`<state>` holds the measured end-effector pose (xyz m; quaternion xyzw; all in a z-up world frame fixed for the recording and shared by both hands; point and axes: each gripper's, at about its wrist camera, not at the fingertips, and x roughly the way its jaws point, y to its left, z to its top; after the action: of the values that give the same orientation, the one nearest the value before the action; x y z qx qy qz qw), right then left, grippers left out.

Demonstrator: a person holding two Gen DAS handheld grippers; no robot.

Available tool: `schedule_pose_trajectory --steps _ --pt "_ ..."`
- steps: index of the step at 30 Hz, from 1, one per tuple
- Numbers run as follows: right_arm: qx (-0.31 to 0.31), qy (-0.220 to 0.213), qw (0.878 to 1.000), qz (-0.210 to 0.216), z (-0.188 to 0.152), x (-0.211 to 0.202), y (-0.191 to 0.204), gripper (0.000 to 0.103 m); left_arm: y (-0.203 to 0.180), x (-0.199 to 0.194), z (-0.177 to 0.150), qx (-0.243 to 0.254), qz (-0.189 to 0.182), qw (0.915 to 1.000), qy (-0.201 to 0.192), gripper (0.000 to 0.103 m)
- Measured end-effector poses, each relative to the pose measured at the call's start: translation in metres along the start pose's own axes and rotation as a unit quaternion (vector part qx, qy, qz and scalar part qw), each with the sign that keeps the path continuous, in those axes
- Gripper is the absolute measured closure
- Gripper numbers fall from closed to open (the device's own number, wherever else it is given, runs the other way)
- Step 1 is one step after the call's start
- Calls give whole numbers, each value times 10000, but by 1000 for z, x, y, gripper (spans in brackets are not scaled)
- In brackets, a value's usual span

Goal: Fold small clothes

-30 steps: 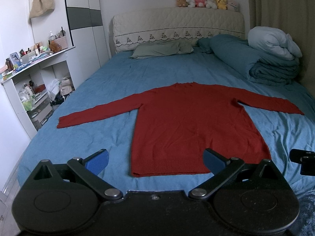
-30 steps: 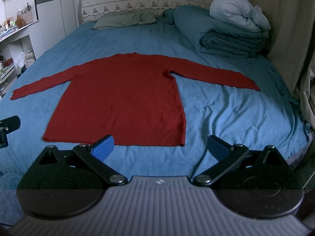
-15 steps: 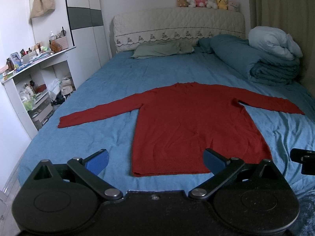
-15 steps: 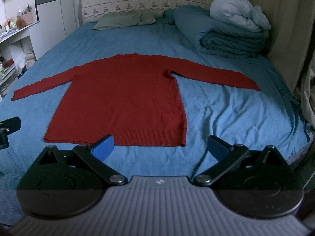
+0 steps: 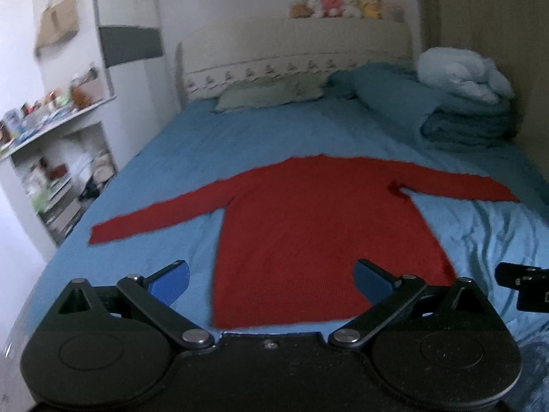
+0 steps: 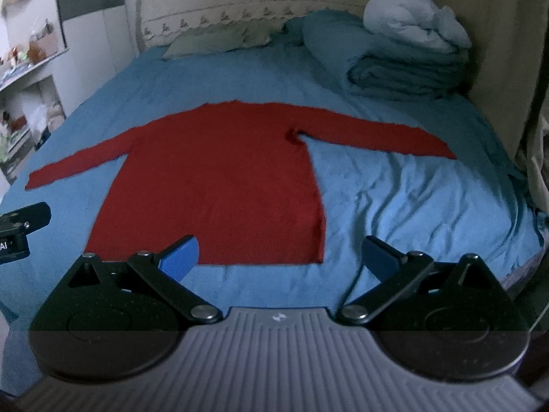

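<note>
A red long-sleeved sweater [image 5: 315, 226] lies flat on the blue bed sheet [image 5: 240, 137], sleeves spread out to both sides, hem toward me; it also shows in the right wrist view [image 6: 219, 185]. My left gripper [image 5: 271, 279] is open and empty, hovering over the hem's left half. My right gripper [image 6: 279, 257] is open and empty, just before the hem's right corner. Each gripper's edge shows in the other's view, the right gripper [image 5: 525, 285] at the right border and the left gripper [image 6: 20, 230] at the left border.
A rolled teal duvet with a pale blue quilt [image 5: 459, 110] lies at the bed's far right. A green pillow [image 5: 267, 92] lies by the headboard. Plush toys [image 5: 339, 3] sit on top of it. A cluttered white shelf unit [image 5: 51, 158] stands left. A curtain [image 6: 507, 34] hangs right.
Both grippers have moved forward toward the sweater's hem, which now sits closer between the fingers. The sweater itself has not moved.
</note>
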<state>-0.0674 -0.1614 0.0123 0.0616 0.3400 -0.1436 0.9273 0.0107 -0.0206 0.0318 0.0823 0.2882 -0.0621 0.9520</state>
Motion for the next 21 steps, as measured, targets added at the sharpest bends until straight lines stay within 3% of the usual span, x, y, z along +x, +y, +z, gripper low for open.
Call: schedule_pose_trajectory --steps 5,9,14,21 --pt "216 -168 9995 -182 35 12 -32 0 -35 23 47 144 -275 9989 -362 0" --pt "419 -319 9977 -419 69 36 -70 0 -74 65 87 419 -580 9962 -497 0" --pt "581 -445 9929 -943 110 90 -119 0 -115 139 132 275 -1071 9935 -282 0" --pt "1270 -616 9832 -1155 128 188 -199 0 -158 253 170 14 -1433 9897 -6 0"
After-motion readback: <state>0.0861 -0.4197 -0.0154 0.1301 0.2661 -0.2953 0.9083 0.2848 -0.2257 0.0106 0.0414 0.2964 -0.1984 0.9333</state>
